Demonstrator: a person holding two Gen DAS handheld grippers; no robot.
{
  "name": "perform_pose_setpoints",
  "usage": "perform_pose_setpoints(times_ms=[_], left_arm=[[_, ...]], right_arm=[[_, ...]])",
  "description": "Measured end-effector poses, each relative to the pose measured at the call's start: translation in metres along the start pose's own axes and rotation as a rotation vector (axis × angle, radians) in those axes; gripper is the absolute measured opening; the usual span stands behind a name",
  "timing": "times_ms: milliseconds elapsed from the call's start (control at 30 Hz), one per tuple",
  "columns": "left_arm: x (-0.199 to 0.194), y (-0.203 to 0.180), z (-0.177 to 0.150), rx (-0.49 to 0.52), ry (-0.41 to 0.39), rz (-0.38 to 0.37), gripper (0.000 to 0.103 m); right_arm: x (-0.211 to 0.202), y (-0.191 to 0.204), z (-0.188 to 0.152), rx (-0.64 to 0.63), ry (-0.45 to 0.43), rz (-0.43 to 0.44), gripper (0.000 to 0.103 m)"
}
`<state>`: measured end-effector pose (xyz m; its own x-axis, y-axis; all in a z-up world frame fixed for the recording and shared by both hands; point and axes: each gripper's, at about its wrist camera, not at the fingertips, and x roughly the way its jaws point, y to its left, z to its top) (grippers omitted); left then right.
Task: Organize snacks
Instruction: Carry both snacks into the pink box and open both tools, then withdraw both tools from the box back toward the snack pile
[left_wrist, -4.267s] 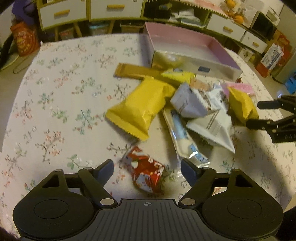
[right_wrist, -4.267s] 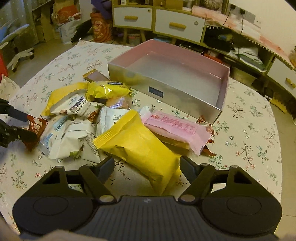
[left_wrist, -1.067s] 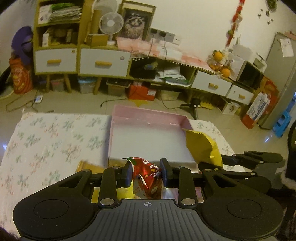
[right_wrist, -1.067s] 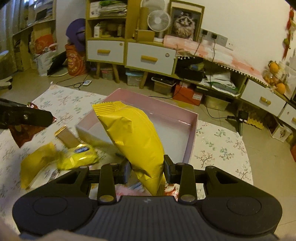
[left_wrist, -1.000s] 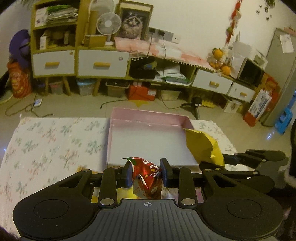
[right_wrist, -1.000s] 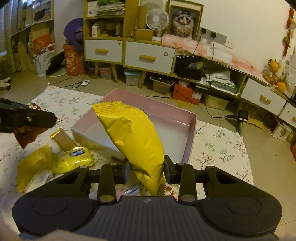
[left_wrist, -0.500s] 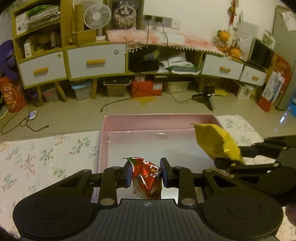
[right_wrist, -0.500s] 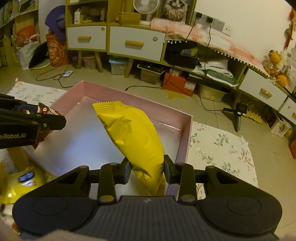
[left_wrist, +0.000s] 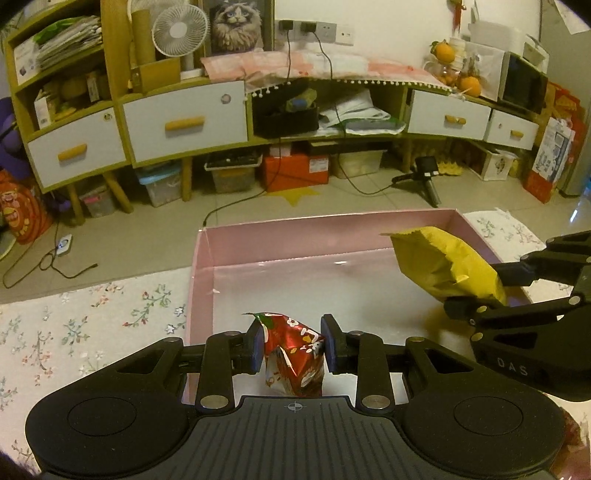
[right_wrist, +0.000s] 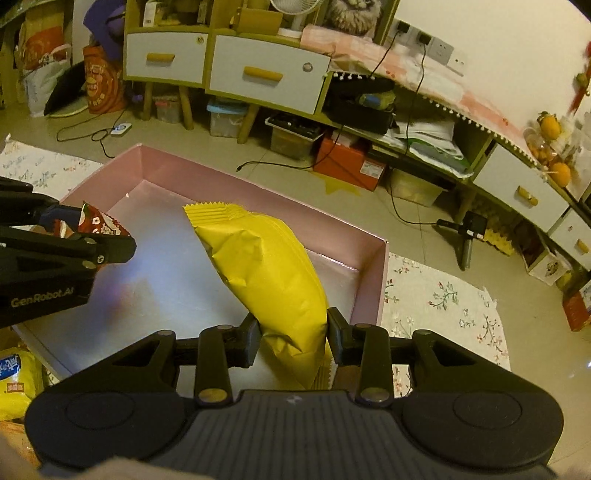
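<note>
A red patterned snack packet (left_wrist: 291, 360) sits between the pads of my left gripper (left_wrist: 293, 345), just above the near left part of the open pink box (left_wrist: 258, 240). The jaws are opening, and both pads still touch the packet. My right gripper (right_wrist: 291, 338) holds a large yellow snack bag (right_wrist: 266, 273) that slants over the right side of the box floor. Its jaws are opening too, with the pads still against the bag. Each wrist view shows the other gripper: the right gripper (left_wrist: 487, 291) with the yellow bag (left_wrist: 443, 266), and the left gripper (right_wrist: 92, 230).
The box stands on a table with a floral cloth (left_wrist: 74, 332), close to its far edge. Another yellow packet (right_wrist: 14, 376) lies on the table left of the box. Beyond the table are the floor, a cabinet with drawers (left_wrist: 184, 118) and a small tripod (left_wrist: 424, 177).
Both grippers have moved forward and down from the table side to over the box, carrying their packets. The gaps between both pairs of jaws look slightly wider.
</note>
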<state>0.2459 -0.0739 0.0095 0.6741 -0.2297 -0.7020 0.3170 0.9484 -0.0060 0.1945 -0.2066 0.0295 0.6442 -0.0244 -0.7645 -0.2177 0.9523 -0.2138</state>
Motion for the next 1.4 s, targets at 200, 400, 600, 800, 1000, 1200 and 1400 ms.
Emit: perform_pose_setpoints(times_ms=[200, 400, 600, 800, 1000, 1200, 1400], left_arm=[[-0.002, -0.005, -0.001, 0.046, 0.009, -0.016, 0.058], [-0.011, -0.007, -0.001, 0.053, 0.002, -0.01, 0.069], [-0.026, -0.008, -0.003, 0.048, -0.003, -0.011, 0.071], [-0.047, -0.008, -0.006, 0.026, -0.011, -0.012, 0.073], [-0.072, -0.007, -0.014, 0.01, -0.024, -0.01, 0.077], [-0.095, -0.006, -0.024, -0.01, -0.025, -0.009, 0.079], [-0.115, -0.004, -0.037, -0.036, -0.024, -0.017, 0.084]], right_arm=[[-0.004, -0.004, 0.002, 0.012, -0.026, 0.011, 0.06], [-0.01, -0.007, 0.002, 0.019, -0.031, -0.008, 0.066], [-0.023, -0.01, 0.002, 0.046, -0.049, 0.001, 0.071], [-0.04, -0.009, 0.001, 0.05, -0.081, -0.001, 0.078], [-0.058, -0.009, -0.005, 0.053, -0.098, 0.008, 0.082], [-0.076, -0.007, -0.014, 0.062, -0.107, 0.023, 0.085], [-0.089, -0.002, -0.024, 0.064, -0.109, 0.041, 0.089]])
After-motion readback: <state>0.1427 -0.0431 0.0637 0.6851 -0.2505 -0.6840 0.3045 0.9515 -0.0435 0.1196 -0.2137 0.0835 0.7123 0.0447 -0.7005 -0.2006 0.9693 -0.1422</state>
